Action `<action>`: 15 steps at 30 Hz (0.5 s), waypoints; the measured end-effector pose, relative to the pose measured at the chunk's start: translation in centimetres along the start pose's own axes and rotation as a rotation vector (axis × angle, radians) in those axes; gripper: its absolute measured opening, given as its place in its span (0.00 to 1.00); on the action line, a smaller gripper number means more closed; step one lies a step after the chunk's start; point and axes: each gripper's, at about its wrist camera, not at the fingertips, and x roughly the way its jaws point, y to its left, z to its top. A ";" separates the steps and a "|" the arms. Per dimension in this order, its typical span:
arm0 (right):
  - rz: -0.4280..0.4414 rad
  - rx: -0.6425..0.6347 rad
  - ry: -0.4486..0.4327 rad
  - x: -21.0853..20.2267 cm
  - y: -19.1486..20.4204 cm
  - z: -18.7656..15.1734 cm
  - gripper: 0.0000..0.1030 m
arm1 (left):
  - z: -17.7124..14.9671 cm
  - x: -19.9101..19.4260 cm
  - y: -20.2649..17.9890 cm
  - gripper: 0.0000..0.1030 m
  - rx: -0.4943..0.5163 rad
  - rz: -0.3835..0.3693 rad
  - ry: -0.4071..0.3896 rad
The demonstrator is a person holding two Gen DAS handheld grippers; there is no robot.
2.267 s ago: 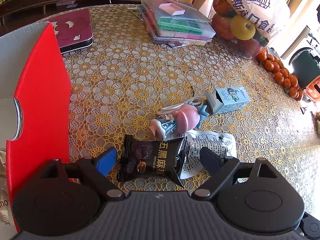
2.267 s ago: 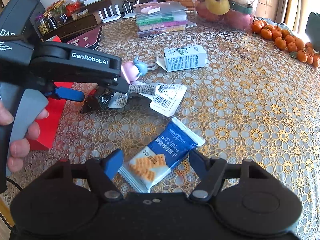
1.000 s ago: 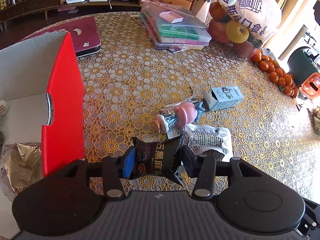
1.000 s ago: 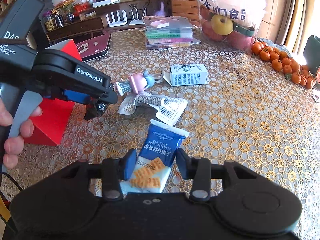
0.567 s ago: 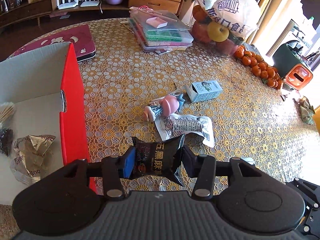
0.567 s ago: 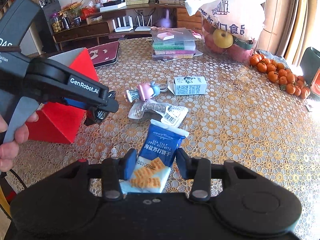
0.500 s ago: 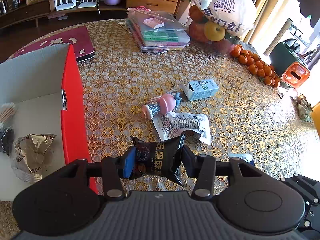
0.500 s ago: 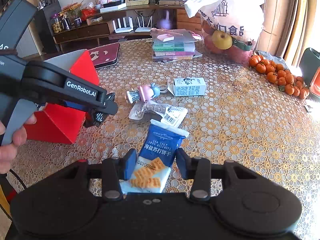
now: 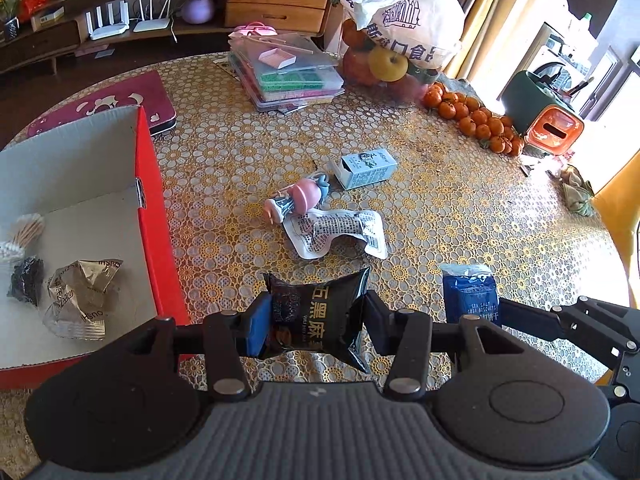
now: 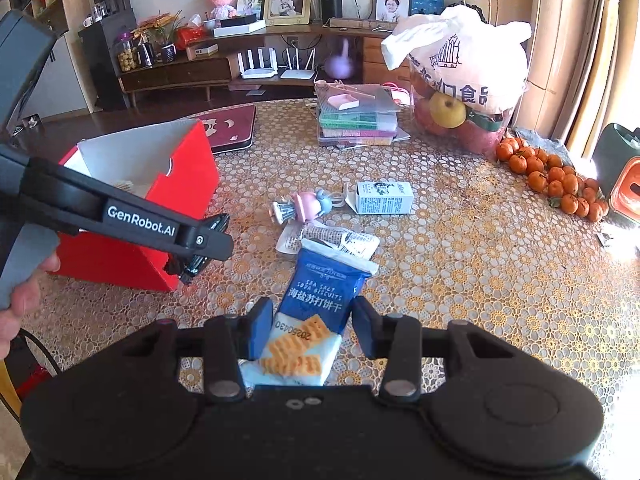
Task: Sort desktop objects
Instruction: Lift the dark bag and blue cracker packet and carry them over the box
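Over the lace-patterned table (image 9: pixel 460 208) both grippers are now rising with their catches, the left gripper (image 9: pixel 316 316) clenching a black snack packet (image 9: pixel 318 312) beside the red box (image 9: pixel 154 216), the right gripper (image 10: pixel 308 328) pinching a blue biscuit packet (image 10: pixel 320 296), so boxing looks next.

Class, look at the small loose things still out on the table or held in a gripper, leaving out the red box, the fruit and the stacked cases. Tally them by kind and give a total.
Snack packets: 3, black, blue, white
Small cartons: 1
Pink toys: 1
Total: 5
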 end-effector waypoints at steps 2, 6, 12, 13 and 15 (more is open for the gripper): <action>-0.001 -0.003 -0.009 -0.5 0.2 0.2 0.42 | -0.1 -0.7 0.0 0.46 0.007 -0.003 -0.008; 0.012 -0.014 -0.026 -1.7 0.8 0.6 0.42 | -0.2 -2.4 0.0 0.46 0.022 -0.012 -0.020; 0.019 -0.058 -0.044 -2.8 2.4 1.4 0.42 | -0.7 -4.4 0.6 0.46 0.035 -0.019 -0.030; 0.022 -0.063 -0.047 -2.9 2.6 1.5 0.42 | -0.8 -4.7 0.7 0.46 0.036 -0.018 -0.033; 0.026 -0.073 -0.052 -3.1 3.1 1.8 0.42 | -1.0 -5.3 1.1 0.46 0.038 -0.016 -0.036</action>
